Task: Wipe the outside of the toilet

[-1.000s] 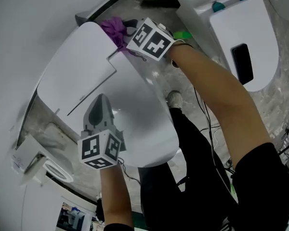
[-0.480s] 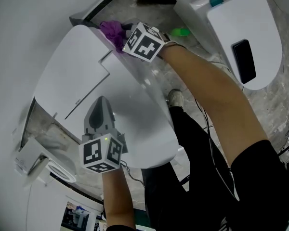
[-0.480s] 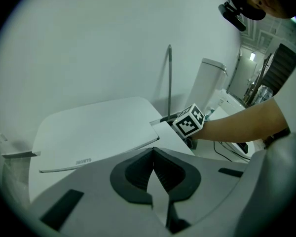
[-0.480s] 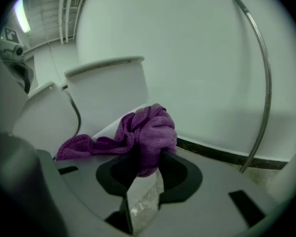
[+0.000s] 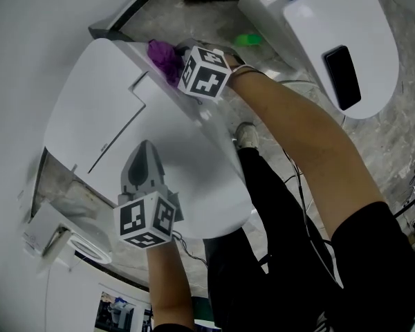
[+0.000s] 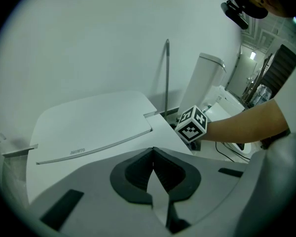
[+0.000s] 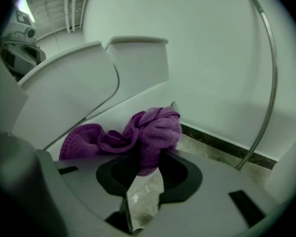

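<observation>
- Toilet (image 5: 97, 116) lies below me with its lid (image 5: 200, 178) down. The purple cloth (image 7: 155, 130) sits at its rear right edge, apparently pressed against the porcelain, though I can't quite confirm contact.
- My right hand-held gripper (image 7: 147, 168) is clamped on that cloth, which bunches just ahead of its jaws.
- My left hand-held gripper (image 6: 153, 157) hovers above the lid, jaws closed together on nothing, well apart from the cloth.

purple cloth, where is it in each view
Head view: cloth at top centre, on the toilet's rear edge.
Left gripper view: not in it.
Right gripper view: centre, clamped in the right gripper.
Shared landmark: the toilet.
</observation>
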`<state>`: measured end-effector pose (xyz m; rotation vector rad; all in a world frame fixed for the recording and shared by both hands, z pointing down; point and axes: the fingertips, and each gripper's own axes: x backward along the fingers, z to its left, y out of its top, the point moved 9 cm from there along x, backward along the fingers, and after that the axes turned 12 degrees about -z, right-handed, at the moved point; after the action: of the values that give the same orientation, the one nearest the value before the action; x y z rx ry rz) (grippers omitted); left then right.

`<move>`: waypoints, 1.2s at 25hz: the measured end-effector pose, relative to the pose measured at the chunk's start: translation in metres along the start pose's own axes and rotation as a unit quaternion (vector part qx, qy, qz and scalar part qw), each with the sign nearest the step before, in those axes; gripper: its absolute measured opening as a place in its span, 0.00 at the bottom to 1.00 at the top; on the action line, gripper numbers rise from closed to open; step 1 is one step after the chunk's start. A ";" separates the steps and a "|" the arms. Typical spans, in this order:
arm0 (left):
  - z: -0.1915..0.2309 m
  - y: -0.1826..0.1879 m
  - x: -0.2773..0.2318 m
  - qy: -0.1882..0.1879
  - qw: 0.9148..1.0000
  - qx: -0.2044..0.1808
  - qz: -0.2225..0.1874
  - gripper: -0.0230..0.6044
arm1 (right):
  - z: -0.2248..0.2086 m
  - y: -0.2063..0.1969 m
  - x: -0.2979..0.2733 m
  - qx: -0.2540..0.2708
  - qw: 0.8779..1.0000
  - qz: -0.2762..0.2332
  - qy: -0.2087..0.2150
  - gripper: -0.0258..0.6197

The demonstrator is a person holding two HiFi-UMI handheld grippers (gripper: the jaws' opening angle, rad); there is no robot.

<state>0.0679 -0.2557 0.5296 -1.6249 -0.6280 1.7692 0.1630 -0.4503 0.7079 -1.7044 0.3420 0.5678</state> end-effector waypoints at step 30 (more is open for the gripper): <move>-0.011 -0.044 0.039 -0.171 0.980 -0.102 0.022 0.05 | 0.152 -0.091 0.096 -0.081 0.992 0.067 -0.073 0.21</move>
<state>0.0837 -0.1985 0.5336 -1.4826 -0.9654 2.0949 0.2624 -0.2754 0.7108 -1.7925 0.3140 0.8333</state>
